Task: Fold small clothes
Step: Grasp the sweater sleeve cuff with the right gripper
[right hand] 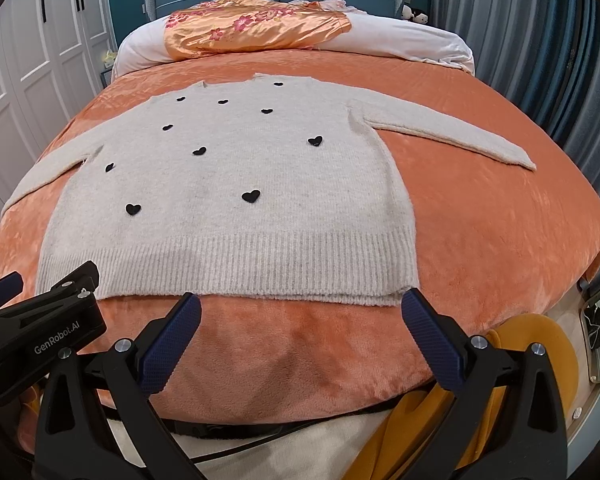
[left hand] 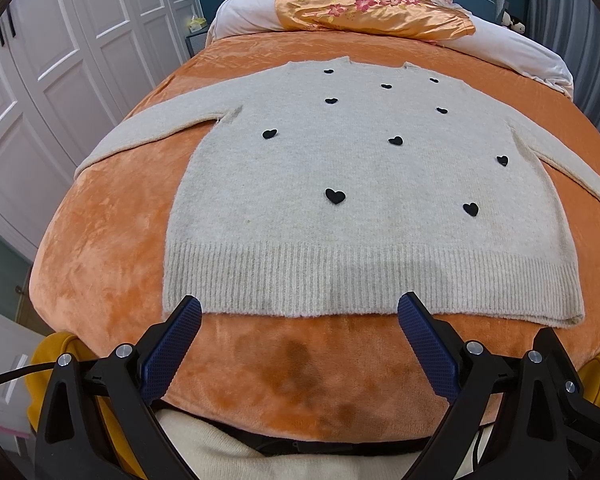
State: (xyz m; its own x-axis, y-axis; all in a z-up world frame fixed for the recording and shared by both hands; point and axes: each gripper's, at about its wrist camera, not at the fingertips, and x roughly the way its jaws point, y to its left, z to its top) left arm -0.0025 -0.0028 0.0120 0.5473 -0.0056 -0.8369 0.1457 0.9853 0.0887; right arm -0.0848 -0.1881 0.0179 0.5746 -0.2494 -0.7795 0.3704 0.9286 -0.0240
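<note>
A cream knit sweater (left hand: 360, 184) with small black hearts lies flat on the orange bed cover, front up, both sleeves spread out to the sides, ribbed hem toward me. It also shows in the right wrist view (right hand: 236, 184). My left gripper (left hand: 300, 312) is open and empty, its blue fingertips just short of the hem's left half. My right gripper (right hand: 302, 308) is open and empty, its fingertips just short of the hem's right half. The left gripper's body shows at the left edge of the right wrist view (right hand: 40, 320).
The orange plush cover (left hand: 100, 240) spans the bed. A white pillow (left hand: 520, 48) and an orange floral satin cloth (left hand: 368, 8) lie at the head. White wardrobe doors (left hand: 40, 80) stand left; grey curtains (right hand: 540, 40) hang right.
</note>
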